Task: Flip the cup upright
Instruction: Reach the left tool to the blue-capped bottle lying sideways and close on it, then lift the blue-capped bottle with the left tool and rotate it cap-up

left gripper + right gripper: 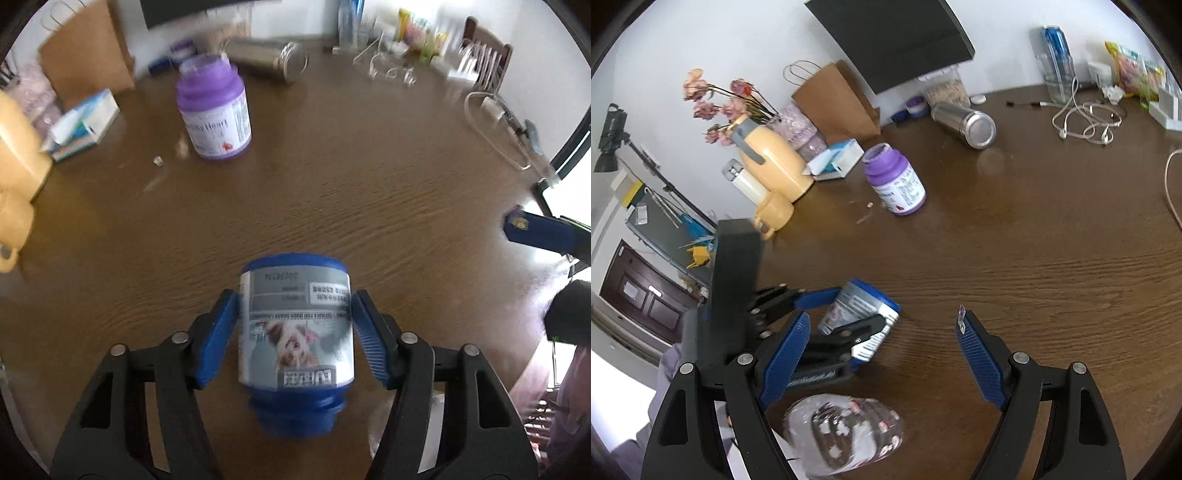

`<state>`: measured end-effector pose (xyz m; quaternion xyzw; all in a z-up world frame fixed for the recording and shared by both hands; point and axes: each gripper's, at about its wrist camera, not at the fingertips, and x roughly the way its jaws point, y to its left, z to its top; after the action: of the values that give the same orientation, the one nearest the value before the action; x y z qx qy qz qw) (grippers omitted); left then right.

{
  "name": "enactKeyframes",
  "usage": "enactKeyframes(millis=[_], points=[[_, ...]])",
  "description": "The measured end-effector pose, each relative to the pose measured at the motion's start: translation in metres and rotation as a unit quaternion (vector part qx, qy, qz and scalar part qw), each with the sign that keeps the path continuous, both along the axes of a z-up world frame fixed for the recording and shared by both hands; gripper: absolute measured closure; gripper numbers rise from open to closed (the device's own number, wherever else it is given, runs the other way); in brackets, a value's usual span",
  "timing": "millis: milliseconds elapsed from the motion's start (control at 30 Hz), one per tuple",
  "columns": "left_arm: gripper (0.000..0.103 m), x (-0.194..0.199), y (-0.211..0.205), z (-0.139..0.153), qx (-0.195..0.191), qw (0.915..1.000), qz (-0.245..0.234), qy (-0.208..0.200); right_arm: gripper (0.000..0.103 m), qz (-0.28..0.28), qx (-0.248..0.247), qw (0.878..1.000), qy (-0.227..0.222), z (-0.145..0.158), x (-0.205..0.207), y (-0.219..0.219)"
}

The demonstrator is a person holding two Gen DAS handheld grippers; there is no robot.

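Tabletop: cup between left tool pads.

brown wooden table; white wall; dark door; daylit

Ahead of your left tongs, which pinch the blue cup, the table lies bare well out to the purple bottle at far left and the steel flask lying on its side behind it. On the right, cables fringe the edge. Between your spread right tongs the wood is free, but a plastic-wrapped packet sits just below them, near the left finger.
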<state>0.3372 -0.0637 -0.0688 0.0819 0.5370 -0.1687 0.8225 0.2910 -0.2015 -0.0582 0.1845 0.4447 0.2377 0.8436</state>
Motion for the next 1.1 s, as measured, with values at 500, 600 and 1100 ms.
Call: enactKeyframes(millis=[500,600,1100], points=[[0.043,0.059,0.119,-0.016,-0.233,0.9338,0.256,0.092,0.018,0.196,-0.135,0.970,-0.047,-0.009,0.070,0.108],[0.042,0.065,0.129,-0.013,-0.232,0.9375,0.244,0.088,0.018,0.233,-0.139,0.962,-0.046,-0.010,0.093,0.132],[0.036,0.050,0.181,-0.004,-0.166,0.9590,0.230,-0.013,0.018,0.349,-0.244,0.900,-0.095,-0.052,0.105,0.193]])
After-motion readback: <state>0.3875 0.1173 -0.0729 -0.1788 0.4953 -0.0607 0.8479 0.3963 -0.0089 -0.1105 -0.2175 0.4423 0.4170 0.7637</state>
